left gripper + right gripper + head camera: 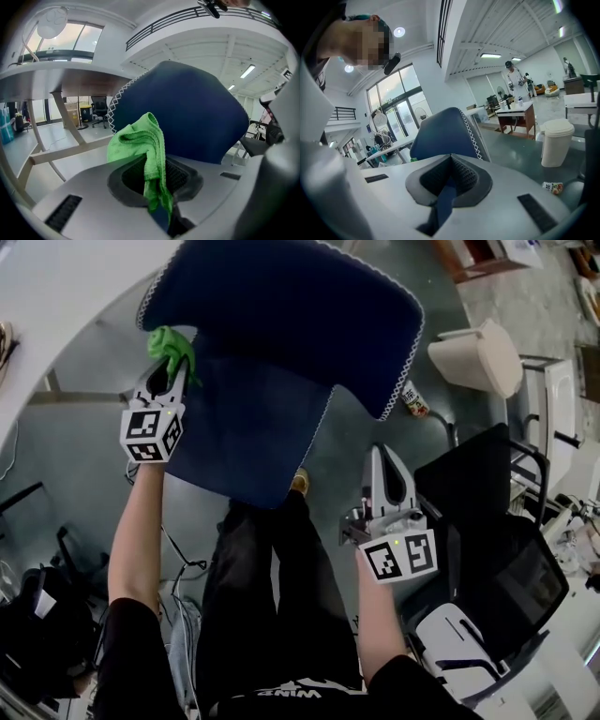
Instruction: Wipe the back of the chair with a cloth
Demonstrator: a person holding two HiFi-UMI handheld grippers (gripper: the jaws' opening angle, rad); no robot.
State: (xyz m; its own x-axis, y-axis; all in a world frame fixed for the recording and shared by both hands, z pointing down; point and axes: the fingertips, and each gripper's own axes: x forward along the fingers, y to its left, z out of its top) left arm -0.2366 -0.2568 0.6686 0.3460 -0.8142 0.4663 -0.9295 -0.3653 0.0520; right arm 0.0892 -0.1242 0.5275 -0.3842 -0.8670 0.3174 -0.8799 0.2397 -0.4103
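Observation:
The blue chair has its backrest [281,315] at the top of the head view, edged with white stitching, and its seat [248,442] below. My left gripper [169,371] is shut on a green cloth [170,343], which sits against the backrest's left edge. In the left gripper view the cloth [140,150] bunches over the shut left gripper [157,165], with the chair back [187,112] just behind. My right gripper [389,474] hangs shut and empty to the right of the seat. In the right gripper view the right gripper [451,161] faces the chair back [440,133] from a distance.
A white bin [478,354] stands on the floor at the right, with a small can [413,399] lying near it. A black office chair [487,521] is close behind my right gripper. A white desk [56,296] curves along the top left.

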